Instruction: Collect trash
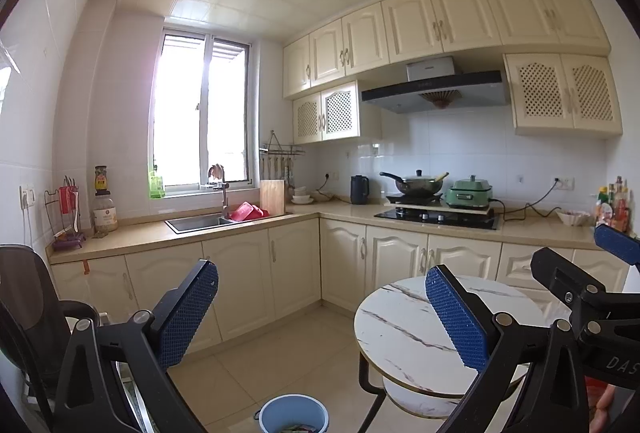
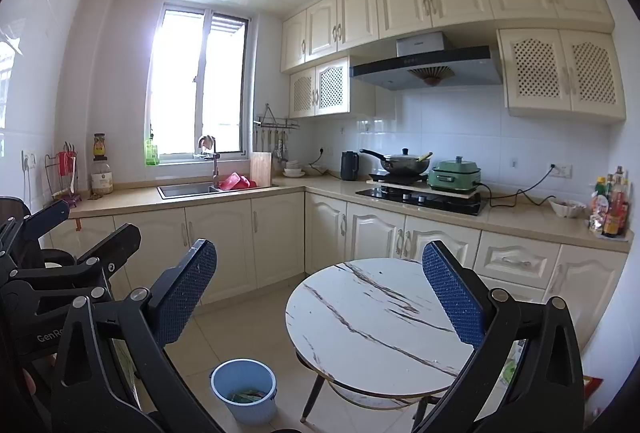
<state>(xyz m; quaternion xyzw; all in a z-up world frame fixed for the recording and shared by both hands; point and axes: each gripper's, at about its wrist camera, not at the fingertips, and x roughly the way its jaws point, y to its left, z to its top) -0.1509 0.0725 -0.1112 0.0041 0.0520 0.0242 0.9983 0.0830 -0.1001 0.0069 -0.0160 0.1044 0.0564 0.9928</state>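
I see both left tongs (image 1: 322, 317) and right tongs (image 2: 320, 299) spread apart, empty. Trash (image 2: 246, 396) lies inside the blue bucket (image 2: 244, 389) on the floor beside the round table (image 2: 376, 325).

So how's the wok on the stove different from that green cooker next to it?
The wok is dark metal and round, with a long black handle pointing left; the green cooker is boxy and pale green, with no long handle. A utensil sticks out from under the wok's lid, while nothing sticks out of the green cooker. A black cord runs from the green cooker; none shows on the wok. Both have knobbed lids.
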